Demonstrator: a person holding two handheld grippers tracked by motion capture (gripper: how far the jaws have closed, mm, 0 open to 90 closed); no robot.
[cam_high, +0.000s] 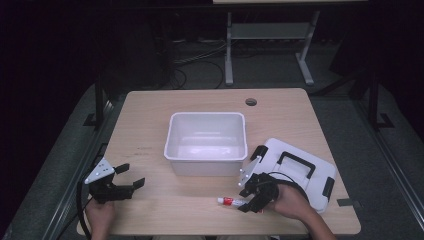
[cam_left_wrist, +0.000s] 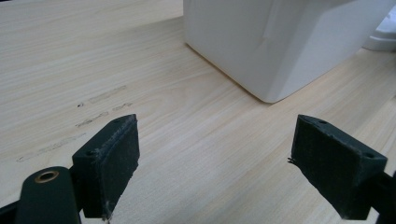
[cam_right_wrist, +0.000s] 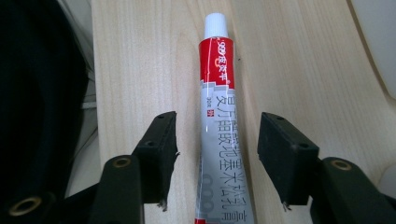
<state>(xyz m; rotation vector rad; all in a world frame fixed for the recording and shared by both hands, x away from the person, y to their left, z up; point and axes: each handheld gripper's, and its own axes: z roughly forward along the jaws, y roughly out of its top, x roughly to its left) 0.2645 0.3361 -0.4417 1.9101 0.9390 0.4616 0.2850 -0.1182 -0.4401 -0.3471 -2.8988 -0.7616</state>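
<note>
Right gripper (cam_right_wrist: 217, 149) at table's (cam_high: 165, 210) 5 o'clock: jaws half open, straddling a slim tube (cam_right_wrist: 222, 135), w/ gaps both sides, nothing gripped. Tube is glossy silver w/ red band & white cap, flat on pale woodgrain. Left gripper (cam_left_wrist: 215, 163) at 7 o'clock, wide open, empty. Smooth white rectangular plastic bin (cam_high: 206, 142) at centre; flat lid (cam_high: 300, 172) w/ black handle at 4 o'clock.

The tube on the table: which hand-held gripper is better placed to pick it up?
The right hand-held gripper. Its jaws already stand on either side of the tube, not yet pressing it. The left hand-held gripper is open far across the table, with nothing between its jaws.
</note>
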